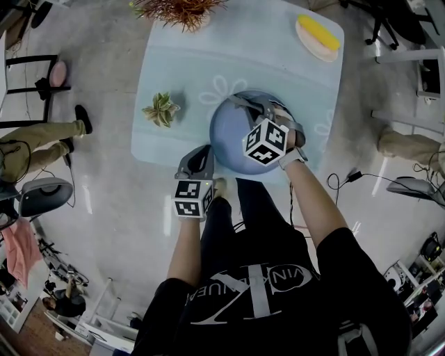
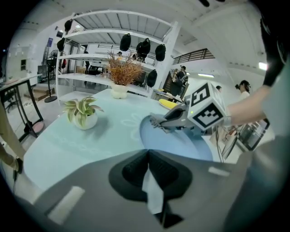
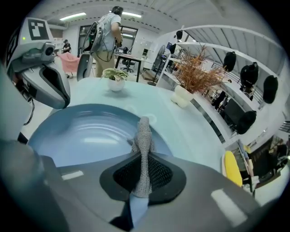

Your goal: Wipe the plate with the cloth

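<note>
A round blue plate (image 1: 236,139) lies on the pale blue table (image 1: 181,62) near its front edge. My right gripper (image 1: 236,103) hangs over the plate's far side, shut on a grey knitted cloth (image 3: 143,140). The cloth stands up between the jaws, and its tip is above the plate's (image 3: 86,131) inner surface. My left gripper (image 1: 206,154) is at the plate's near-left rim. In the left gripper view its jaws are shut with a thin pale blue strip between them, which looks like the plate's (image 2: 181,142) rim. The right gripper (image 2: 156,121) shows there above the plate.
A small potted plant (image 1: 161,110) stands left of the plate. A white vase of dried twigs (image 1: 182,10) is at the table's far edge, and a yellow item on a pink dish (image 1: 318,35) at the far right corner. A person's leg (image 1: 42,135) is on the floor to the left.
</note>
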A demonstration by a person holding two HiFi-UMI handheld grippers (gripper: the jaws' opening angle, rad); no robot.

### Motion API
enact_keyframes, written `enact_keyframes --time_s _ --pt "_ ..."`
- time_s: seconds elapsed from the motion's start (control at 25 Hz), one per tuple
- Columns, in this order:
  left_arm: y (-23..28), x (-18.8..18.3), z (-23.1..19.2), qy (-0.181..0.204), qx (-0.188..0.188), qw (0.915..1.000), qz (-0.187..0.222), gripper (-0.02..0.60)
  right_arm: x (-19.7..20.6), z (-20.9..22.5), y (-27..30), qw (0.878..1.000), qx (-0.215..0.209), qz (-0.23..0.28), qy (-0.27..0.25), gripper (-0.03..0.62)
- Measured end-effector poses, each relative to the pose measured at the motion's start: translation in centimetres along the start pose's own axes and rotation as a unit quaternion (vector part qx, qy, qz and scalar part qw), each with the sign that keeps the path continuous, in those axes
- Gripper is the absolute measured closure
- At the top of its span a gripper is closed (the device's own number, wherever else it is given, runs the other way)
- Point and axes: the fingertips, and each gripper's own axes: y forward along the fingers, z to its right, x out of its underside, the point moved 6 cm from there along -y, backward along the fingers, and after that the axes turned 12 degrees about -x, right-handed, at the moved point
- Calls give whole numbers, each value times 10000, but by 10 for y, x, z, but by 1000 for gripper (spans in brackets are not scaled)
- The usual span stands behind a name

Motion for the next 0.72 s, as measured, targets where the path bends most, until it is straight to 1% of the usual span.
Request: enact_keyframes --time_s 0.2,0.32,0.52,0.72 --pt "0 1 1 38 20 10000 40 581 30 6 -14 9981 311 -383 360 568" --pt "-1 1 0 42 55 10000 50 581 49 2 -25 9959 364 -526 639 568" --pt "-1 1 -1 17 139 9999 46 581 72 -14 -41 9919 213 -737 1008 569" --pt "-2 1 -1 -68 189 9998 68 581 84 -36 -52 9864 -84 -904 1367 569"
